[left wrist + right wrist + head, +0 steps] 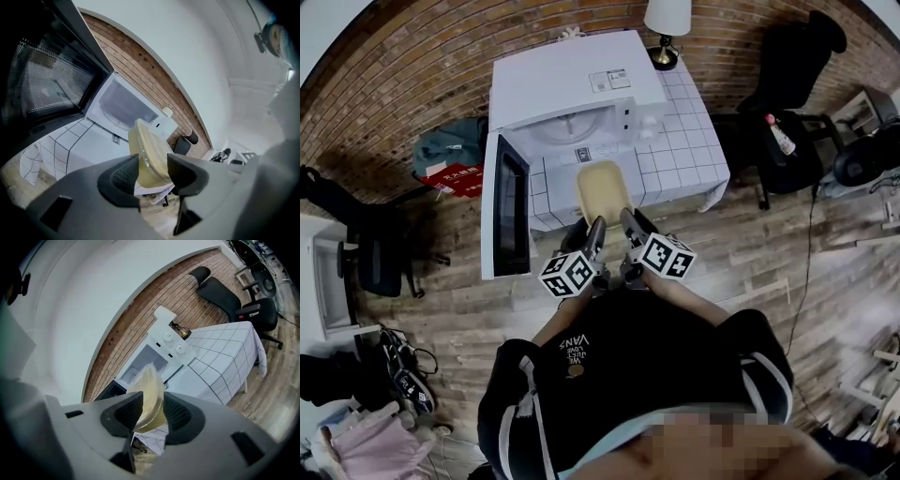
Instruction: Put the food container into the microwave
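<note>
A pale yellow lidded food container [603, 190] hangs in the air in front of the white microwave [572, 94], whose door [510, 206] stands wide open to the left. My left gripper [594, 231] is shut on the container's near left edge; the container [149, 154] shows pinched between its jaws. My right gripper [630, 225] is shut on the near right edge, with the container [148, 399] between its pads. The microwave's cavity [577, 128] faces me, just beyond the container.
The microwave stands on a table with a white checked cloth [684, 141]. A lamp [667, 28] sits at the back of the table. A black office chair [787, 94] is to the right, another chair [375, 253] to the left, and clutter lies on the wooden floor.
</note>
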